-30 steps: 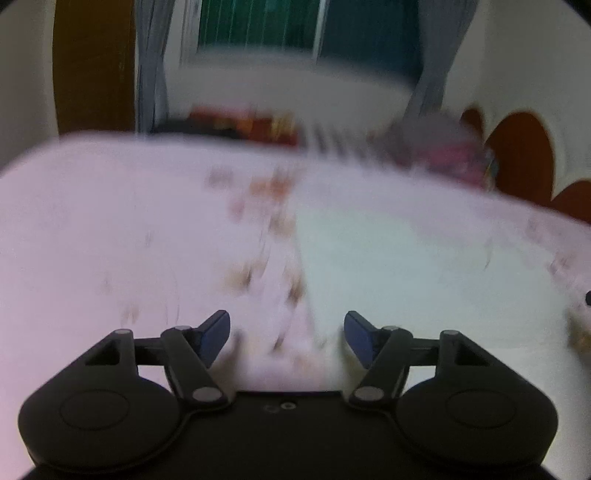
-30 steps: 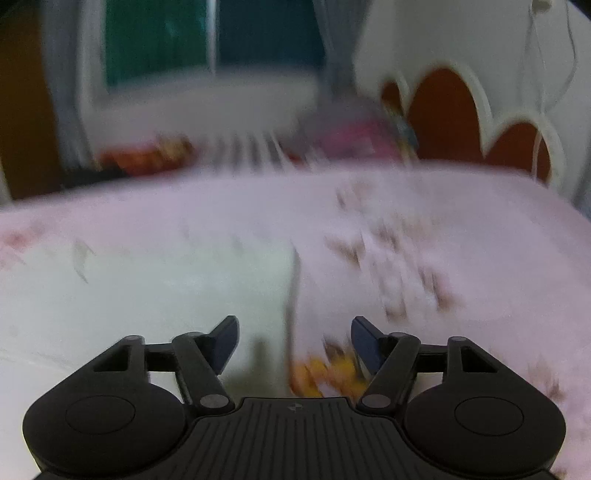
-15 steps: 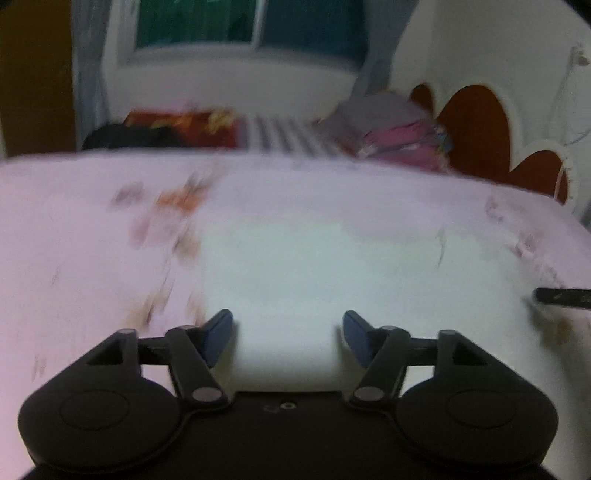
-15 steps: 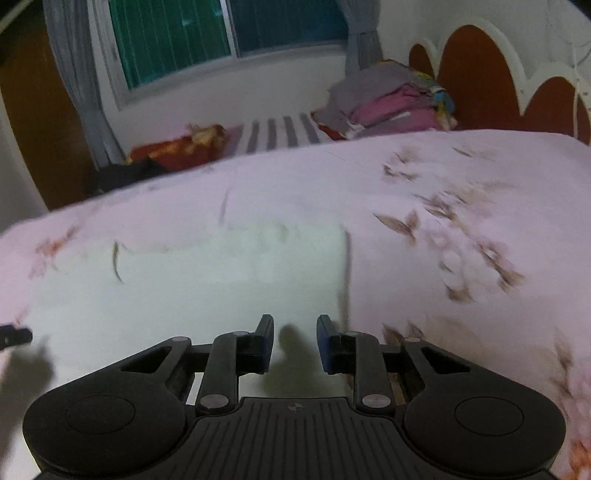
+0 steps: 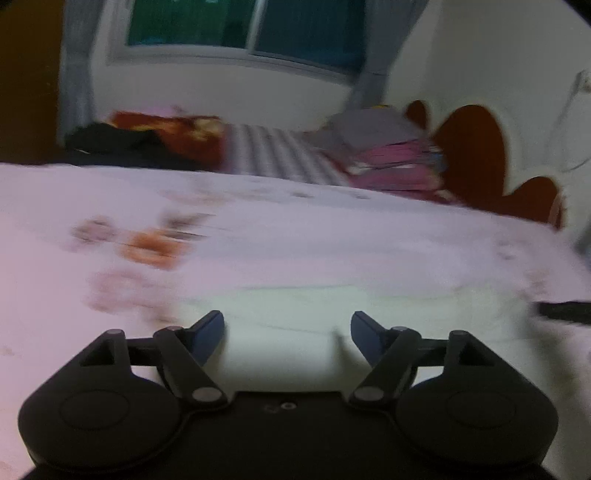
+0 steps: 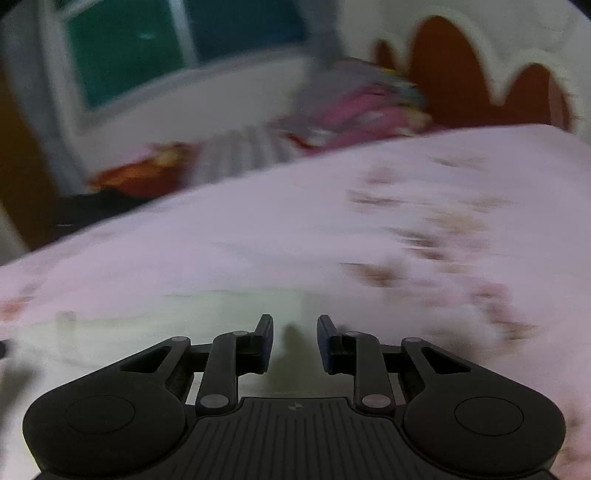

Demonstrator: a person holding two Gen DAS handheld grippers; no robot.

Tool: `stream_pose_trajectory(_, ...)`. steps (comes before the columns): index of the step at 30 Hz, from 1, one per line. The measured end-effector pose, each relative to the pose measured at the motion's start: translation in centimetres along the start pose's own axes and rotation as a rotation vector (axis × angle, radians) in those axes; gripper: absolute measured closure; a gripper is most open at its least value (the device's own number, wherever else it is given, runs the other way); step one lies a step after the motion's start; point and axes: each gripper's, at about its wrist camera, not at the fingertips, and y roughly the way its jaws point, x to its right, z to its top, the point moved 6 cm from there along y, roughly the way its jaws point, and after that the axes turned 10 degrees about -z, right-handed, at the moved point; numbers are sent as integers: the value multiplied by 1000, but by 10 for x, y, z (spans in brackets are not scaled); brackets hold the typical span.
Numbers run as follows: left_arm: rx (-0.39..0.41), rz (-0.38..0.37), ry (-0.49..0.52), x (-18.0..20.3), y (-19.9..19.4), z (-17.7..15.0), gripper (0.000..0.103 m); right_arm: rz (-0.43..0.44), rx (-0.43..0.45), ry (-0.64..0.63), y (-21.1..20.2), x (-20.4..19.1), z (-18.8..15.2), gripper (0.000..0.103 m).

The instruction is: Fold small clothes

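Fingers of our left gripper [image 5: 287,334] stand wide and are spreading further, with nothing pinched between them; under and just beyond them lies the pale folded cloth [image 5: 332,314], flat on the pink flowered bedsheet [image 5: 332,240]. Our right gripper [image 6: 295,341] has its jaws narrower but opening too, also with nothing in them, and it hovers at the near right part of the same cloth [image 6: 184,325], whose right edge shows just beyond the fingertips. At the right margin of the left view a dark tip [image 5: 565,312] pokes in over the cloth's far end; we take it for the other gripper's finger, though blur keeps us from being sure. No box, basket or other container shows on the bed. Beyond the cloth the sheet runs on bare except for its brownish flower print [image 6: 436,236]. Past the bed's far edge we see a striped mattress or cover [image 5: 273,151], a red and orange bundle [image 5: 173,133] beside something black [image 5: 107,138], and a stack of grey and pink clothes [image 5: 388,147] against the scalloped brown headboard [image 5: 476,147]. Farthest off are the window [image 5: 243,26] with grey curtains [image 5: 75,62] and the white wall. Both views are smeared by motion.
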Motion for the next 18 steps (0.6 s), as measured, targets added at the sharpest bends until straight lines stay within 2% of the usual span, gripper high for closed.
stream_pose_trajectory(1,-12,-21,20,16,5,-2,28,16,7,-29,-3,-18,-2,28)
stream_pose_trajectory(3,-35,-32,90,52,15,-11,29,77,30,-118,-10,-61,-13,28)
stream_pose_trajectory(5,-51,-44,100,67,22,-23,30,157,14,-172,-14,-90,-28,47)
stream_pose_trajectory(6,-66,-54,88,67,25,-29,30,168,-13,-211,-11,-99,-35,58)
stream_pose_trajectory(7,-84,-48,82,62,27,-36,31,160,-37,-253,-7,-103,-42,60)
stream_pose_trajectory(10,-60,28,103,29,10,-45,34,103,-26,-270,-2,-74,-44,60)
stream_pose_trajectory(11,-61,77,97,15,1,-47,34,44,-19,-233,0,-53,-38,60)
stream_pose_trajectory(13,-49,100,57,-3,-17,-49,34,-106,-27,-149,3,-8,-31,60)
stream_pose_trajectory(15,-27,101,7,-12,-30,-44,36,-90,-45,-78,2,12,-27,60)
stream_pose_trajectory(18,27,86,-7,-6,-48,-43,34,-44,32,-95,-26,0,-25,60)
